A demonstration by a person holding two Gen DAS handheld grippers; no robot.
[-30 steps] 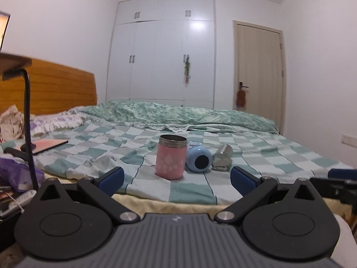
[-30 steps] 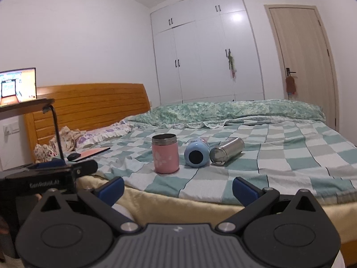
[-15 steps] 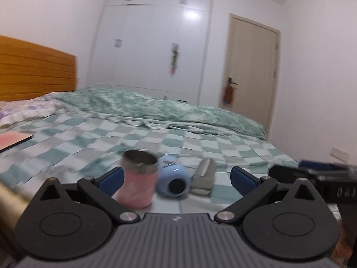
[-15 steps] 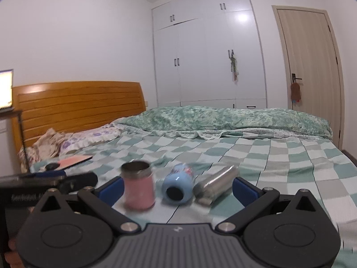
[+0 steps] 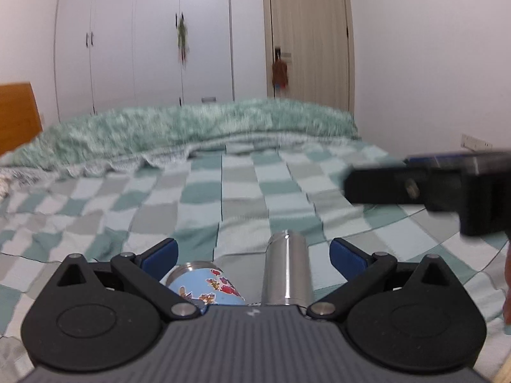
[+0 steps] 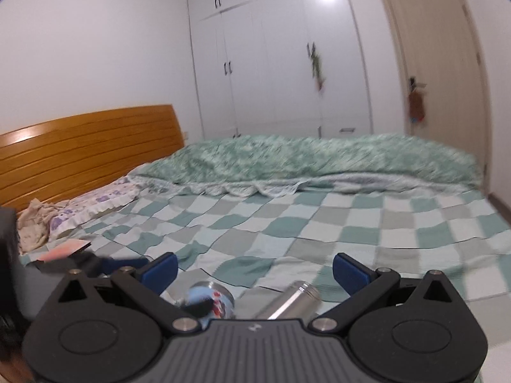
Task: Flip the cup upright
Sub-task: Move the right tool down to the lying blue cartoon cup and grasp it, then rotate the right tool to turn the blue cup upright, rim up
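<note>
Your blue cup [image 5: 209,287] lies on its side on the checked bedspread [image 5: 198,198], its steel rim turned away from you and its pale-blue wall printed with small red and orange cartoon figures. It sits low between the fingers of your left gripper [image 5: 252,253], nearer the left pad. Just to its right lies a steel flask [image 5: 286,271], also on its side, pointing straight away from the camera. Whether the two touch cannot be told, since the gripper body hides their near ends.

Your left gripper stands wide, both blue pads [image 5: 159,255] well clear of the cup and the flask; it holds nothing. Your right gripper [image 6: 254,271] is spread just as wide and holds nothing either. In its view the cup [image 6: 207,298] is blurred and sits toward the left pad, with the flask [image 6: 292,298] angled to the right beside it.

From the left camera your right gripper shows as a dark, blurred block [image 5: 447,188] at the right edge, above the bedspread. A rumpled green quilt [image 6: 319,159] runs along the far side of the bed, and a wooden headboard [image 6: 86,150] stands on the left.
</note>
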